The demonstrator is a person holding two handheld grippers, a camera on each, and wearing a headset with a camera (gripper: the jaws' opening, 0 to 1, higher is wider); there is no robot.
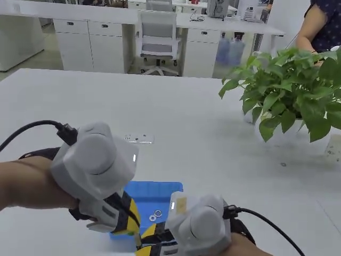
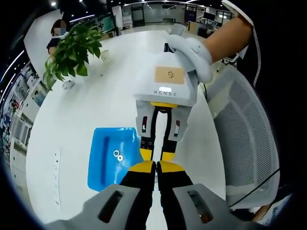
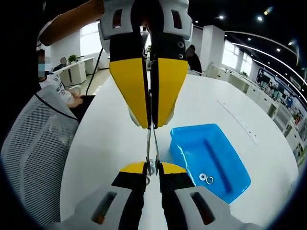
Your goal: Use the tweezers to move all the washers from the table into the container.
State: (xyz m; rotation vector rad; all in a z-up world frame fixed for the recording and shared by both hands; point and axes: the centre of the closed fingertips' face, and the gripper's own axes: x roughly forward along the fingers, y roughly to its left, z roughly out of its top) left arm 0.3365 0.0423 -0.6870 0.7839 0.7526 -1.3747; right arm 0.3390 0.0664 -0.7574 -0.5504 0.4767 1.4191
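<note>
- While both grippers met low over the near edge of the white table (image 1: 213,133), a thin clear strip (image 1: 138,138) lay flat on it further back, well apart from them.
- An office chair (image 1: 158,40) stood at the desks beyond the table.
- The blue container (image 1: 160,191) sat just beside the grippers, partly hidden behind them in the head view; two washers (image 1: 155,216) lay close together on its floor.
- A potted plant (image 1: 290,93) stood on the table's far right, with a person (image 1: 319,26) behind it.
- The left gripper (image 3: 151,125) came in from the left on a bare forearm (image 1: 26,184), its yellow pads clenched on the upper end of the tweezers (image 3: 149,146).
- The right gripper (image 3: 152,167) pointed straight at it, tip to tip. Its jaws stood narrowly apart with the tweezers' two legs running down between them; I cannot tell whether they pressed the legs.
- A mesh chair (image 2: 249,139) stood just off the table edge behind the right gripper.
</note>
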